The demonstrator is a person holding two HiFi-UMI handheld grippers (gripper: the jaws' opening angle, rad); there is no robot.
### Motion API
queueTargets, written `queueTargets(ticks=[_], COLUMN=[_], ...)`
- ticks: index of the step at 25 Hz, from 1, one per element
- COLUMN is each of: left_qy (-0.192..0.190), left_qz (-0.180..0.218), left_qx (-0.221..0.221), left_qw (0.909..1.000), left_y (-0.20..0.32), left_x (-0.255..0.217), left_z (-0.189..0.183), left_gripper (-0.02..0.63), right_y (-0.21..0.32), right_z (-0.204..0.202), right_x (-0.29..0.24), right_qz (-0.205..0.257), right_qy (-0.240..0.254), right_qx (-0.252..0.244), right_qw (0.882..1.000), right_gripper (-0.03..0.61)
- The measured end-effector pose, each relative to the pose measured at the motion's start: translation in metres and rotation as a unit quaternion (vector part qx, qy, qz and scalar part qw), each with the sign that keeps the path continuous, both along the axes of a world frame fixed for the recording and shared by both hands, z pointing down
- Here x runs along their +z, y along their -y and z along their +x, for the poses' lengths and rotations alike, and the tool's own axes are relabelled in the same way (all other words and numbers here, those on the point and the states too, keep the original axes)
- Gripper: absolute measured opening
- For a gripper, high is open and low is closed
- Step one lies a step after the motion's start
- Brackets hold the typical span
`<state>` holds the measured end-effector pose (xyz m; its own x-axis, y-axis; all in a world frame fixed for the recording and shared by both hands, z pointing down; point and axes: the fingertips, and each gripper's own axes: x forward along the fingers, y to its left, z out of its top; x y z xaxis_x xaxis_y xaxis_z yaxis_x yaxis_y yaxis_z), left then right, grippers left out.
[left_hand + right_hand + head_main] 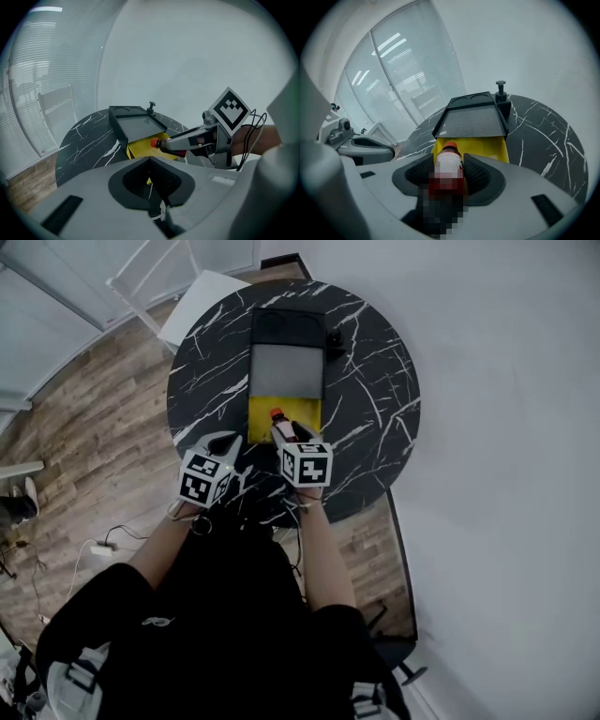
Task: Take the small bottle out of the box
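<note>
The desk is black with white marble veins. The box is yellow inside, and its lid is black with a grey panel. The bottle has an orange-red cap and a white label. The left hand-held gripper and the right hand-held gripper carry black-and-white square markers. The floor is brown wood planks.

Black short-sleeved top. Left gripper and right gripper grey-bodied, black ribbed pads. White cubes with black square markers; black cables just behind right gripper's cube.

Your small bottle, red cap and white label, is clamped in your right gripper. The cap points far, over the near end of the yellow box, which has its dark lid open.
</note>
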<state>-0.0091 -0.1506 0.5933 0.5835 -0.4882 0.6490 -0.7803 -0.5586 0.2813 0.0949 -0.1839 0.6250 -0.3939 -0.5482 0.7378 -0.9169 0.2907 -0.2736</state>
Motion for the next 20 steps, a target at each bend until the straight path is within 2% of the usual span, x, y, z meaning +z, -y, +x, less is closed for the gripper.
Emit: queueTargets(ticks=[7,14,20], left_qy=[-0.003,-0.011,-0.019], left_qz=[0.014,0.036,0.057], left_qx=[0.007,-0.001,-0.011], left_qw=[0.9999,0.9993,0.9981], left_y=[0.008,0.018,0.026], left_x=[-0.01,-0.025,-0.04], left_z=[0.015,0.024,0.025], left_gripper=[-0.002,-0.002,-0.002], right_y=[0.003,0.006,0.008], right_z=[0.008,0.024,0.029], right_x=[-0.022,-0.052,-0.076], right_qz=[0.058,0.132,0.172], right_qy=[0.046,0.032,0.039], right_qx=[0.045,0.074,0.092], right_qw=[0.996,0.988,0.98], right_gripper=[0.192,0.19,0.19])
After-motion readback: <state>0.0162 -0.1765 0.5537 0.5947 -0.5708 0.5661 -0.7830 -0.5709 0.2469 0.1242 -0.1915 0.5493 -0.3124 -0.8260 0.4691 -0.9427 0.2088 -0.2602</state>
